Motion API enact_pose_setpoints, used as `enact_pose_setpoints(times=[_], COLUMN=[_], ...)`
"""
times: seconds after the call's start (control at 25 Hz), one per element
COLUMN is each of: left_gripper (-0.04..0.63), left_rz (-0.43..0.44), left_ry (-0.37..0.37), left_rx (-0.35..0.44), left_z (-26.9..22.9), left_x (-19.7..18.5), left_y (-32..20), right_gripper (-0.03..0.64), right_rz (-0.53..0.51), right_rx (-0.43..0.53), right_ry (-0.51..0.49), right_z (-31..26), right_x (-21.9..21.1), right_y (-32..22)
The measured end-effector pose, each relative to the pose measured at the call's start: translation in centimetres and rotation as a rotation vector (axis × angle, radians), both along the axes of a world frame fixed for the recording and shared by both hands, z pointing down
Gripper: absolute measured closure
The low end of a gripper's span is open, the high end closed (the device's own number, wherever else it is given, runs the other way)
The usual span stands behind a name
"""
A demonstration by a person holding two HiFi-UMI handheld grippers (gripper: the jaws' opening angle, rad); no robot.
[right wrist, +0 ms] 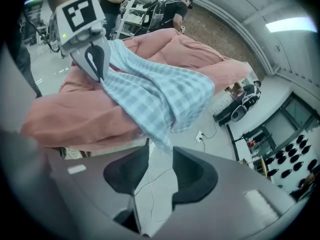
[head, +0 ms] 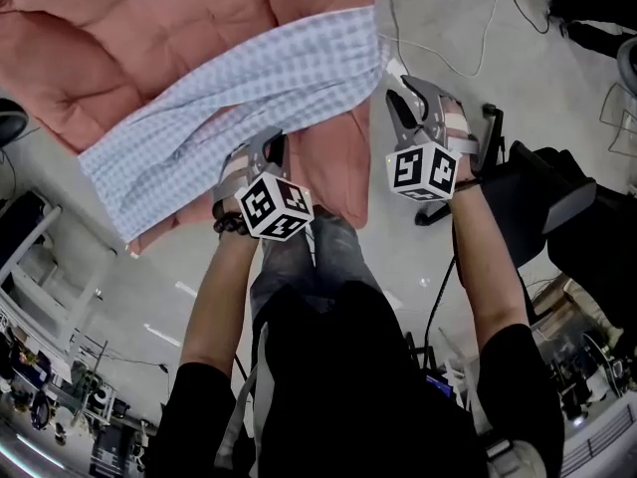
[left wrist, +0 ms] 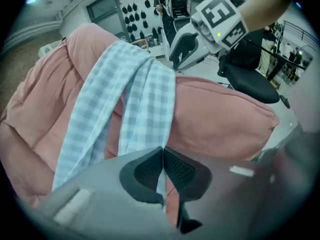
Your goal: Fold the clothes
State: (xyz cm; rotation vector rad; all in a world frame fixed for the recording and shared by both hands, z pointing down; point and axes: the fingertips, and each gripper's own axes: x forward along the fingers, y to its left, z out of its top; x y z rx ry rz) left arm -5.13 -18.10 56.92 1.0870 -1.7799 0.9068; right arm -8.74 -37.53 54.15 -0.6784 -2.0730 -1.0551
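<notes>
The garment is checked in pale blue and white. The padded cover beneath it, spreading from nine to twelve o'clock in the head view, is plain salmon pink. The left tongs and right tongs are grey with black textured pads. The left marker cube and right marker cube carry black squares on white. The floor is pale grey.

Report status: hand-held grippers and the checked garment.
Left hand-held gripper shut on checked garment, at its edge. Right hand-held gripper open, garment corner just ahead of its jaws. Garment draped over pink quilt; nothing in the way.
</notes>
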Motion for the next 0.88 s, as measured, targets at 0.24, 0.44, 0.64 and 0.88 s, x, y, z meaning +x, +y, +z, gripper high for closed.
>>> enact_pose_setpoints(times=[0.24,0.44,0.64,0.88], left_gripper=[0.583,0.583,0.583,0.584], left_rz=[-0.069,-0.082,-0.08,-0.035], left_ry=[0.055,0.073,0.09,0.122], left_rx=[0.1,0.148,0.187,0.224], left_z=[-1.4,-2.4,-3.0,-4.0], left_x=[-0.3,0.3,1.2,3.4], left_y=[0.9,0.8,0.4,-0.2], right_gripper=[0.46,0.463,0.609,0.609], right_rz=[-0.08,-0.146,-0.109,0.0], right_rx=[0.131,0.182,0.177,0.157], right_ry=[-0.016,-0.059,-0.092,-0.086], right_z=[2.4,3.0,2.5,1.5], right_x=[-3.2,-4.7,-4.1,1.2], right_y=[-0.4,0.5,0.0,-3.0])
